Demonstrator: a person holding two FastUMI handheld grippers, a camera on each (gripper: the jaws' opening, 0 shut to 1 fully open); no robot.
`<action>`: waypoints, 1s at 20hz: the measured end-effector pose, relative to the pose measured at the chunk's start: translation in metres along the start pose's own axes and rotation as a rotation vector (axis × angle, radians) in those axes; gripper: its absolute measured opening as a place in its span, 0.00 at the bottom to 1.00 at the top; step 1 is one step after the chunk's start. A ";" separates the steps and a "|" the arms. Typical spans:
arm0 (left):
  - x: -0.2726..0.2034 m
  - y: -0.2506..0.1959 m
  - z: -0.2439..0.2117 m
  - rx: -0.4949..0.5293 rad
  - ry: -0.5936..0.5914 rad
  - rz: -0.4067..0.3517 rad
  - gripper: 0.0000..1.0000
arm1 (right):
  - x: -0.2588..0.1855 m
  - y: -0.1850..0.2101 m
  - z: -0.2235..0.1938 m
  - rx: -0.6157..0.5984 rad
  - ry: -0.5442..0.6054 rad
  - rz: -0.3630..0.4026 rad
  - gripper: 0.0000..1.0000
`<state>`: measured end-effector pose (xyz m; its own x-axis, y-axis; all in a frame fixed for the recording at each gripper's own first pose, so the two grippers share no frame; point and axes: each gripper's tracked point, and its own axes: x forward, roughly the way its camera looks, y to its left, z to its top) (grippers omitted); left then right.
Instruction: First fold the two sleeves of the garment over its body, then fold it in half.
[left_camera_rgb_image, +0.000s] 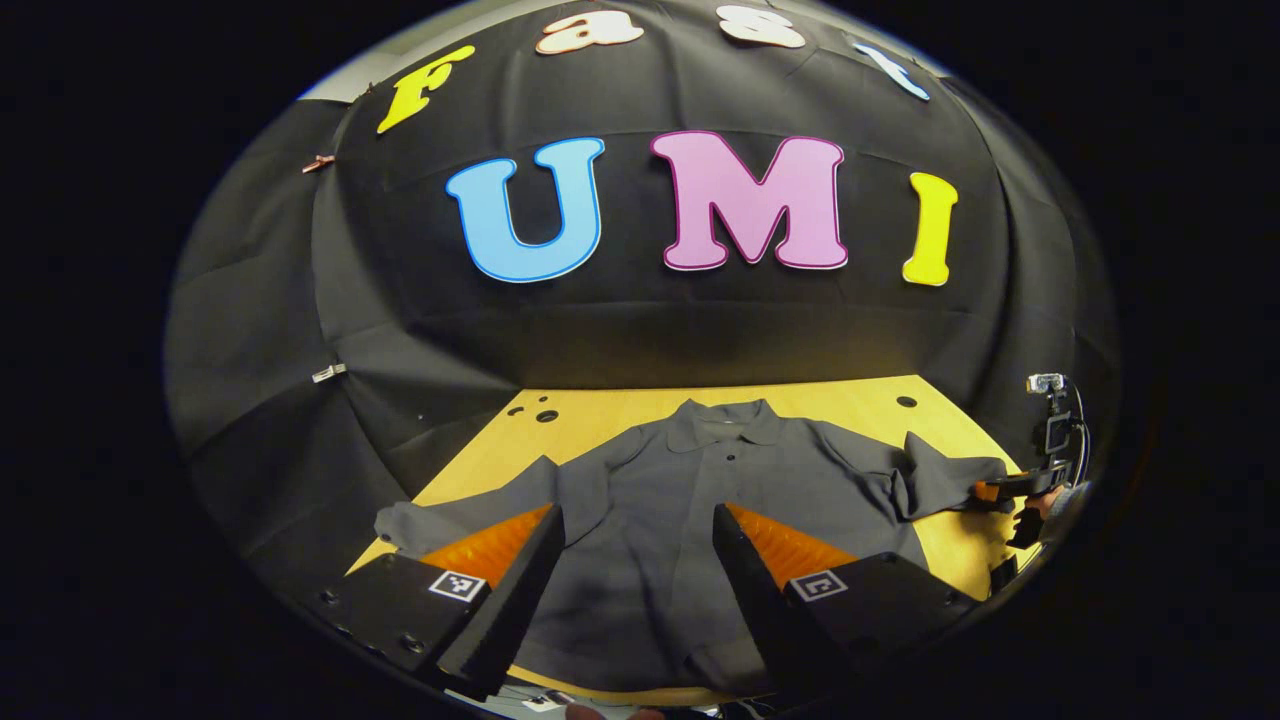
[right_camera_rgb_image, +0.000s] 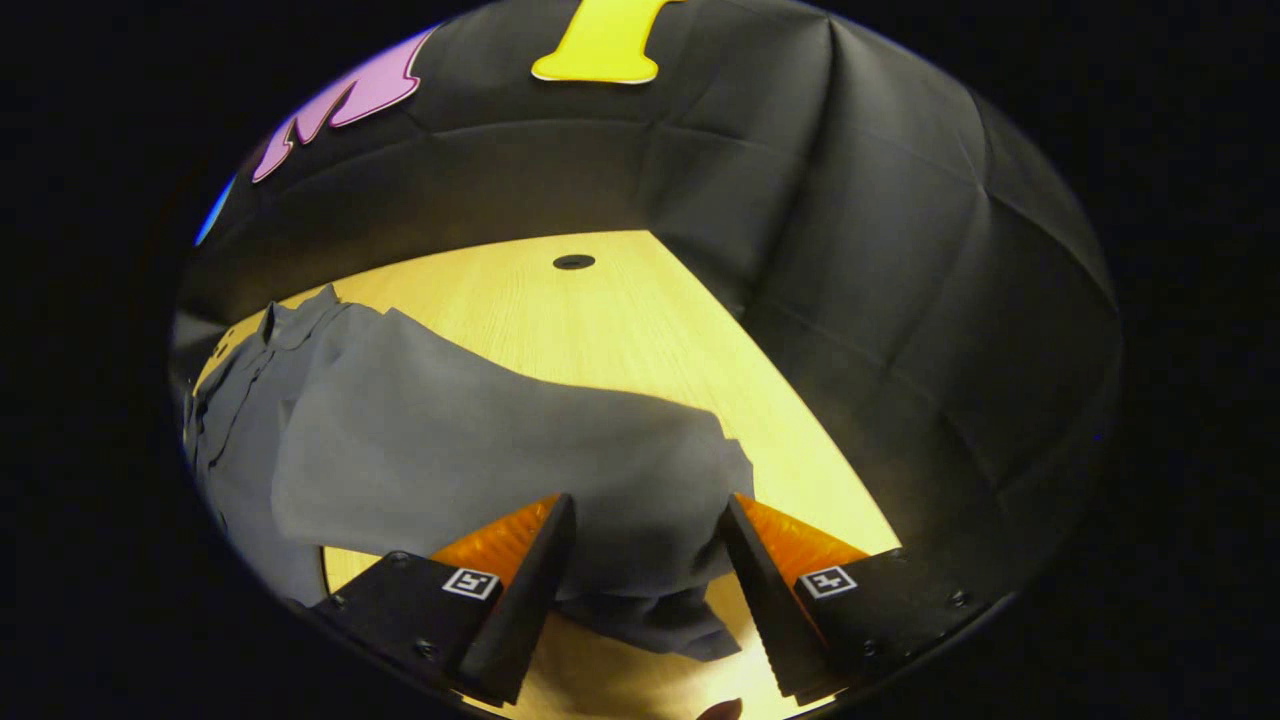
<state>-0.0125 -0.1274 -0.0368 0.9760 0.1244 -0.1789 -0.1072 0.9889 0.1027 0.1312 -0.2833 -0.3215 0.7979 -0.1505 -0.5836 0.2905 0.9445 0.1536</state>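
Garment (left_camera_rgb_image: 690, 500) spread flat on tabletop (left_camera_rgb_image: 600, 410), lower centre of left gripper view, sleeves untucked. Left gripper (left_camera_rgb_image: 637, 560) parted, nothing held, poised over body. Right gripper (right_camera_rgb_image: 647, 550) parted, sleeve end (right_camera_rgb_image: 640, 480) lying between fingers, nearer arm for first fold.

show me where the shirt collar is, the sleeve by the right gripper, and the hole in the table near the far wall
shirt collar (left_camera_rgb_image: 722, 415), left gripper view, on the collar's middle.
sleeve (right_camera_rgb_image: 600, 450), right gripper view, on the sleeve's broad cloth just above the open fingers.
hole (right_camera_rgb_image: 573, 262), right gripper view, on its dark centre.
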 end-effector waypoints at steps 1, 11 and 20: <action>0.000 0.001 -0.002 -0.002 0.004 0.002 0.95 | 0.001 -0.002 0.002 0.003 -0.011 -0.007 0.73; 0.005 0.049 0.001 -0.012 -0.027 -0.028 0.95 | -0.074 0.041 0.061 -0.014 -0.157 0.053 0.06; 0.035 0.140 -0.007 -0.051 -0.061 -0.056 0.95 | -0.232 0.194 0.134 -0.017 -0.427 0.259 0.05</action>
<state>0.0053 0.0159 -0.0354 0.9902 0.0656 -0.1232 -0.0606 0.9972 0.0435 0.0735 -0.1040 -0.0499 0.9888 -0.0130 -0.1489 0.0483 0.9707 0.2356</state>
